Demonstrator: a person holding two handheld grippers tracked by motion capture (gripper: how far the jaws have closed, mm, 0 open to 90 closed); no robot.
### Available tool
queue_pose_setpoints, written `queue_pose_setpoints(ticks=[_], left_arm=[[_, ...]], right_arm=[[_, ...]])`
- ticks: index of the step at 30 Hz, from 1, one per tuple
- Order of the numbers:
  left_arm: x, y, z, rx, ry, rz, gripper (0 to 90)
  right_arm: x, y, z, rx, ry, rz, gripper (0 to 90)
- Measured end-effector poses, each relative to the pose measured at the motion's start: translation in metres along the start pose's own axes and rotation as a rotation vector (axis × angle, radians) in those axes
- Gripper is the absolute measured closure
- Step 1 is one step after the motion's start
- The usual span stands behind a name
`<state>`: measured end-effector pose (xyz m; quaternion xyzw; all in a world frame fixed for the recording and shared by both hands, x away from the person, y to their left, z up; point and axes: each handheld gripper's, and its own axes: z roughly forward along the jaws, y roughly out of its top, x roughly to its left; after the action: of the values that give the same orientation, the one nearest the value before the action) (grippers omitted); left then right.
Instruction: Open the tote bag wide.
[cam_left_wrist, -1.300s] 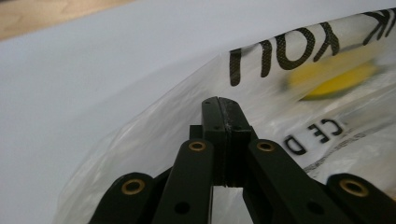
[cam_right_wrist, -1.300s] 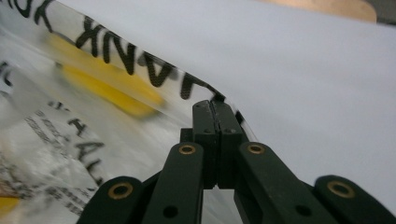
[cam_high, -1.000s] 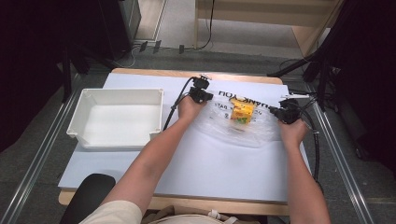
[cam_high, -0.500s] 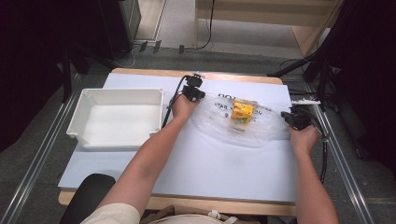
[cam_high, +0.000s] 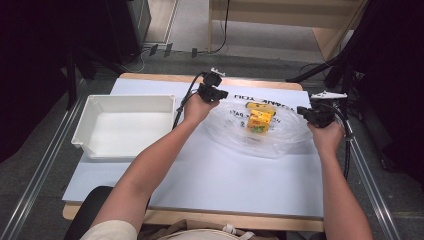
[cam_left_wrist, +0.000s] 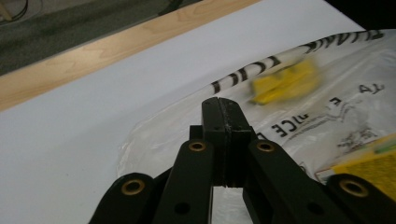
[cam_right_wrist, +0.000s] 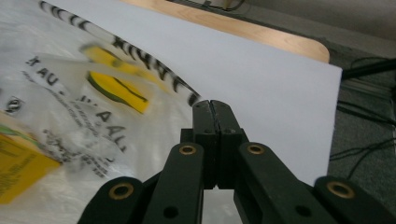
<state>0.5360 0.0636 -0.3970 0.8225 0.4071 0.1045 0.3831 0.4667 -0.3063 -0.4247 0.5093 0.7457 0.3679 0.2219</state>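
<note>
A clear plastic bag (cam_high: 235, 132) with black lettering hangs stretched between my two grippers above the white table sheet (cam_high: 225, 180). Inside it sits a yellow box (cam_high: 260, 121), with a second yellow item (cam_high: 260, 106) just behind. My left gripper (cam_high: 216, 93) is shut on the bag's left edge, and my right gripper (cam_high: 306, 111) is shut on its right edge. In the left gripper view the jaws (cam_left_wrist: 219, 105) meet on the bag's film (cam_left_wrist: 327, 107). In the right gripper view the jaws (cam_right_wrist: 210, 105) pinch the printed rim of the bag (cam_right_wrist: 70, 107).
A white tray (cam_high: 131, 98) stands to the left of the bag on the sheet. The table's wooden far edge (cam_high: 260, 82) runs just behind the grippers. Cables trail from both grippers, and dark stands rise at the right.
Both hands have risen and drawn apart, the right one toward the table's right edge. The bag has been lifted at both edges and pulled wider.
</note>
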Motion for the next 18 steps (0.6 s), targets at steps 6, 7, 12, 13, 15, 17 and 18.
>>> queue_pose_setpoints(ticks=[6, 7, 12, 13, 15, 17, 18], left_arm=[[-0.021, 0.002, -0.011, -0.004, -0.054, 0.037, 90.0], [-0.026, 0.001, -0.012, -0.002, -0.066, 0.044, 90.0], [-0.048, -0.012, -0.001, 0.027, -0.1, 0.083, 90.0], [-0.052, -0.017, 0.003, 0.036, -0.106, 0.085, 90.0], [-0.056, -0.024, 0.009, 0.049, -0.114, 0.083, 90.0], [-0.057, -0.031, 0.017, 0.067, -0.12, 0.073, 90.0], [-0.057, -0.035, 0.02, 0.075, -0.121, 0.07, 90.0]], right_arm=[[0.017, 0.022, -0.003, -0.028, 0.067, -0.063, 90.0], [0.021, 0.025, -0.002, -0.037, 0.081, -0.078, 90.0], [0.034, 0.032, 0.013, -0.039, 0.154, -0.095, 90.0], [0.035, 0.031, 0.018, -0.03, 0.163, -0.098, 90.0], [0.037, 0.029, 0.027, -0.007, 0.173, -0.095, 90.0], [0.038, 0.026, 0.035, 0.005, 0.184, -0.088, 90.0], [0.039, 0.024, 0.038, 0.012, 0.186, -0.086, 90.0]])
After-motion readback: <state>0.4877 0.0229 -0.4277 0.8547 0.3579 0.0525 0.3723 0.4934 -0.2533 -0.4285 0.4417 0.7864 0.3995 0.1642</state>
